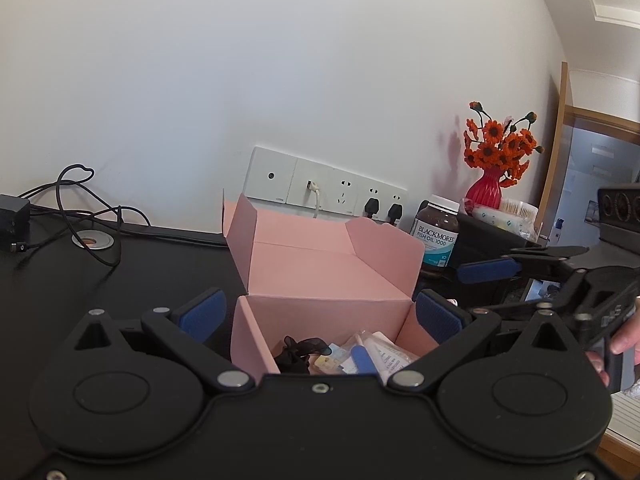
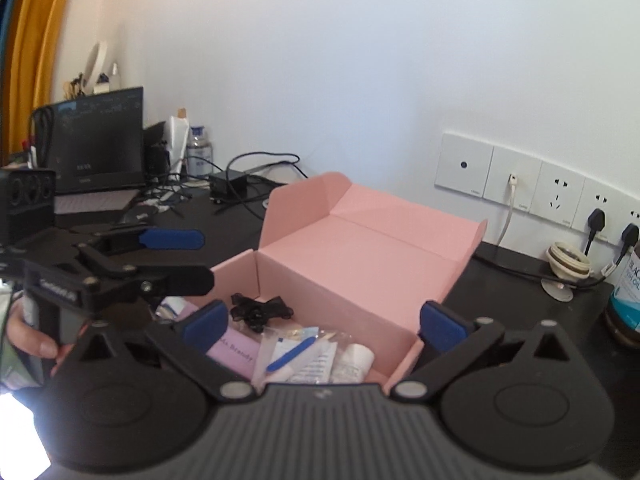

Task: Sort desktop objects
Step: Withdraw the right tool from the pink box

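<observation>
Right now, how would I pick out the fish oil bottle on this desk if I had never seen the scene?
Find the open pink box in the middle of the black desk. Behind its right corner, below the wall sockets, stands the fish oil bottle. It is the only dark brown bottle with a white cap, left of the red vase.

Box [image 2: 360, 264] on desk [image 2: 500, 292], bottle [image 1: 437, 236] right

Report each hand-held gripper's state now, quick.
Left hand-held gripper: open, holding nothing, at the pink box.
Right hand-held gripper: open wide, empty, above the box.
</observation>
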`<state>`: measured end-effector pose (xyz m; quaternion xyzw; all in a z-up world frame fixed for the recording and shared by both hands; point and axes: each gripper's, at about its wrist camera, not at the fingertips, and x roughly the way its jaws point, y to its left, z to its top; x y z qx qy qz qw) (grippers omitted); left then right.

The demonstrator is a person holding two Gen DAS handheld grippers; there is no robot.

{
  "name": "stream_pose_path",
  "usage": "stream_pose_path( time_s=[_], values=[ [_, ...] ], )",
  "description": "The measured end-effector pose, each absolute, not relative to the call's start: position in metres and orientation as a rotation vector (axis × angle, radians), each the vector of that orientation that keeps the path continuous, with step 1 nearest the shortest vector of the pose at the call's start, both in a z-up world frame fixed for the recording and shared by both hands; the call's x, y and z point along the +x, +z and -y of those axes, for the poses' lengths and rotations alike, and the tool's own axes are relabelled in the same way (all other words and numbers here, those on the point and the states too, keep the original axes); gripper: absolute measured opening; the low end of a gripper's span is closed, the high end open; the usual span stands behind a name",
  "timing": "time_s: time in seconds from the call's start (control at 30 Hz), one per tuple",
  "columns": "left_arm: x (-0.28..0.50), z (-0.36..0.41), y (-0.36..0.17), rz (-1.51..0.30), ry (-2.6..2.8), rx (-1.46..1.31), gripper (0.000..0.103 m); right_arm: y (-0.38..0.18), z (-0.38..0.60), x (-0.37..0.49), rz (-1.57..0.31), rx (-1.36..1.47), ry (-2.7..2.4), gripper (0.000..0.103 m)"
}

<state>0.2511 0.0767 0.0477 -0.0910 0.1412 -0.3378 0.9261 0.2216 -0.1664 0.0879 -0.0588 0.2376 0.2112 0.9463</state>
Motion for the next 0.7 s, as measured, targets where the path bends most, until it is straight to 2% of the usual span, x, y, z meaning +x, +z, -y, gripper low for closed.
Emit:
stream_pose_path(
  time_s=[0.27, 0.7],
  values=[
    [0.25, -0.076, 0.049, -0.287, -0.68, -0.175, 0.103, 0.083, 0.213, 0.178, -0.418, -0.025, 0.469, 0.102],
    [0.245, -0.07, 0.05, -0.271, -0.636, -0.127, 0.103, 0.041, 0.29, 0.163, -0.468, 0.093, 0.263, 0.102]
  ],
)
